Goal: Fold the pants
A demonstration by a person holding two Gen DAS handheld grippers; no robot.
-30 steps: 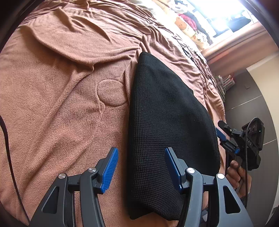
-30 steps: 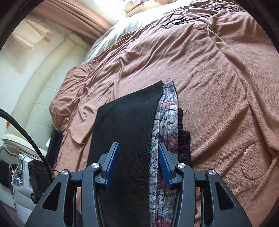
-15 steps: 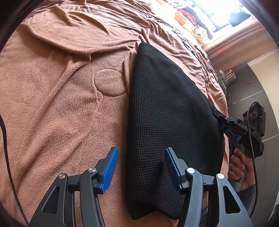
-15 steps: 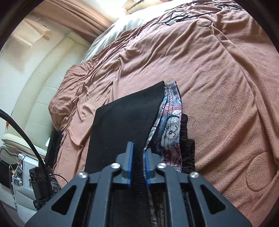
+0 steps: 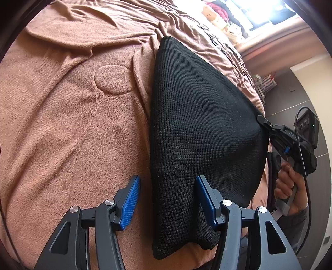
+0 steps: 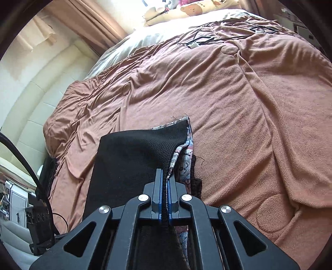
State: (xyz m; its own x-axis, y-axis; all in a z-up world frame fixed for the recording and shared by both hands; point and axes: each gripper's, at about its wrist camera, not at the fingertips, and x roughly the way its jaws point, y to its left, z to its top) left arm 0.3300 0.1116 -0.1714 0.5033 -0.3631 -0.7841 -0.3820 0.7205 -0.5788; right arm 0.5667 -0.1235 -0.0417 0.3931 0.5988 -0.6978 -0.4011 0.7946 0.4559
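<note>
The black knit pants (image 5: 199, 128) lie on a brown blanket (image 5: 62, 124); they also show in the right wrist view (image 6: 128, 166), with a patterned inner layer (image 6: 184, 164) showing at their right edge. My left gripper (image 5: 166, 199) is open, its blue pads astride the pants' near left edge. My right gripper (image 6: 164, 199) is shut on the pants' edge and lifts it, so the cloth tents up. It also appears in the left wrist view (image 5: 263, 121), pinching the right corner.
The brown blanket (image 6: 249, 103) covers the bed, with wrinkles and a round embossed patch (image 5: 113, 80). Cables (image 6: 207, 40) and pillows (image 6: 195, 10) lie at the far end. A padded headboard (image 6: 31, 93) and a dark wall (image 5: 300, 93) flank the bed.
My right gripper closed on the pants' edge and lifted it, pulling the cloth taut and up. My left gripper stayed open at the near edge.
</note>
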